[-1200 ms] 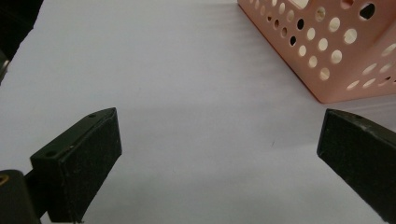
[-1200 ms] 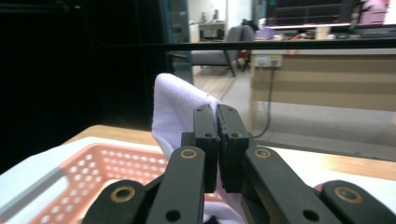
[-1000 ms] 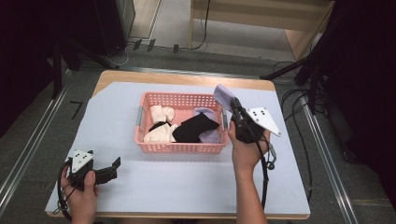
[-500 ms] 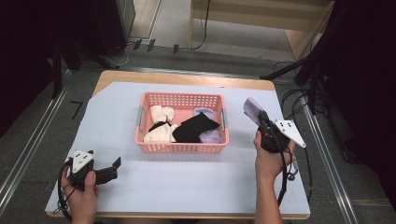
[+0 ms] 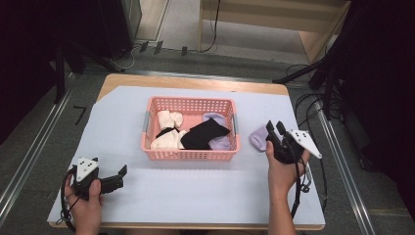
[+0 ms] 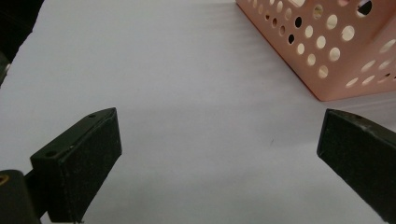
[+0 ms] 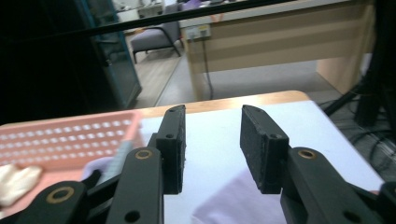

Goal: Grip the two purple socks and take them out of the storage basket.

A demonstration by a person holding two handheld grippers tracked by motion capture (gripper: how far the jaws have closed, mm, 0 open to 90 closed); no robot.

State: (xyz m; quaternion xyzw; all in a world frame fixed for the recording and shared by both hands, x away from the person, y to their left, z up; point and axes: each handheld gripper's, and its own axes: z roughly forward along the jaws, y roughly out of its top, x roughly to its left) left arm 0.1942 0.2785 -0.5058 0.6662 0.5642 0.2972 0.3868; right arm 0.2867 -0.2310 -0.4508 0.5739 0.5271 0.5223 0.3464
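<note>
Right of basket (image 5: pixel 190 132): right hand-held gripper (image 5: pixel 274 131) just opened, lilac sock (image 5: pixel 258 137) released

Grey floor (image 5: pixel 230 63) is seen around the wooden counter (image 5: pixel 195 82), which is covered by a pale sheet (image 5: pixel 195 191). Cables (image 5: pixel 313 105) are strewn at the right, and a wooden desk (image 7: pixel 280 42) and grey chair (image 7: pixel 152 39) are parked behind, pretty dim.

The tabletop (image 5: pixel 195 205) wears a pale sheet; a pink basket (image 5: pixel 188 154) sits mid-tabletop toward the far edge, and a lilac sock (image 5: pixel 258 137) lies near the right edge.
</note>
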